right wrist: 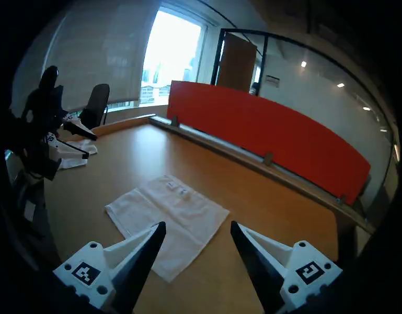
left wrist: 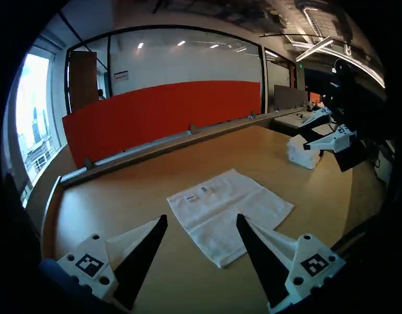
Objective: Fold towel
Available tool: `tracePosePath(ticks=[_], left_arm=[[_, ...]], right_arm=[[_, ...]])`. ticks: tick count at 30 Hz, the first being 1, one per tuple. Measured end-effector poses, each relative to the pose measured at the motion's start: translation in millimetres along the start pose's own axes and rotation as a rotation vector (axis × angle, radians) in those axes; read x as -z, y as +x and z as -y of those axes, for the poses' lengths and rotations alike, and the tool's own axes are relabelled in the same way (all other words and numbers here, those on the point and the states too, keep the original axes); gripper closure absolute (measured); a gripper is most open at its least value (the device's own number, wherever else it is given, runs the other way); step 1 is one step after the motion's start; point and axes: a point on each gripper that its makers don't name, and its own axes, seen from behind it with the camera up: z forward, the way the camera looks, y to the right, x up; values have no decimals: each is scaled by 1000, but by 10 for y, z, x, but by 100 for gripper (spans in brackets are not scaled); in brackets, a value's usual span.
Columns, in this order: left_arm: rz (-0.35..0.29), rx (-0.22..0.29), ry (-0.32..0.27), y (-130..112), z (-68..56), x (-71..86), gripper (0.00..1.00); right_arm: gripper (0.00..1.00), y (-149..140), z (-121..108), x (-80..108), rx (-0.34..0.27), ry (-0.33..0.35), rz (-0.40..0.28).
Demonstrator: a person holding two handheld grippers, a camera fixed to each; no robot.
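Hovering released, left gripper (left wrist: 199, 216) and right gripper (right wrist: 197, 224) are facing the flat towel (left wrist: 227, 209).
Folding is seemingly just starting; its six-o'clock corners need pinching.

Towel (left wrist: 229, 209): white, matt cloth with a soft, nubby weave. Table (left wrist: 122, 204): smooth wood-look top with a faint satin sheen. The red screen (left wrist: 164, 112) looks matt, possibly fabric-covered. The left gripper (left wrist: 201, 216) and right gripper (right wrist: 197, 223) are white plastic tipped in matt black. The glossy glass wall (left wrist: 190, 57) mirrors ceiling lights.
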Motion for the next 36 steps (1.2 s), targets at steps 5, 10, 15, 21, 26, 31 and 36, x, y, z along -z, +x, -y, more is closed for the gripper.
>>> tracePosePath(ticks=[5,10,15,21,26,31,36], left_arm=[[35,-4,-18,-186,-55,-74,2],[61,-12,-36,-330,-91,-161,2],[78,-15,-54,-446,-121,-253,2],[107,-24,-81,-606,-188,-372,2],[140,-27,-94,-768,-226,-466,2],[171,-19,-102,-941,-247,-551,2],[198,-18,-114,-1085,-266,-627,2]], right_arm=[[4,-179,50,-104,-17,12,29],[4,-334,103,-202,-12,26,52],[4,-493,175,-300,-3,44,79],[4,-712,277,-414,-11,71,124],[4,-858,324,-500,-12,83,147],[4,-1021,371,-583,-14,95,180],[4,-1171,405,-644,-17,104,206]])
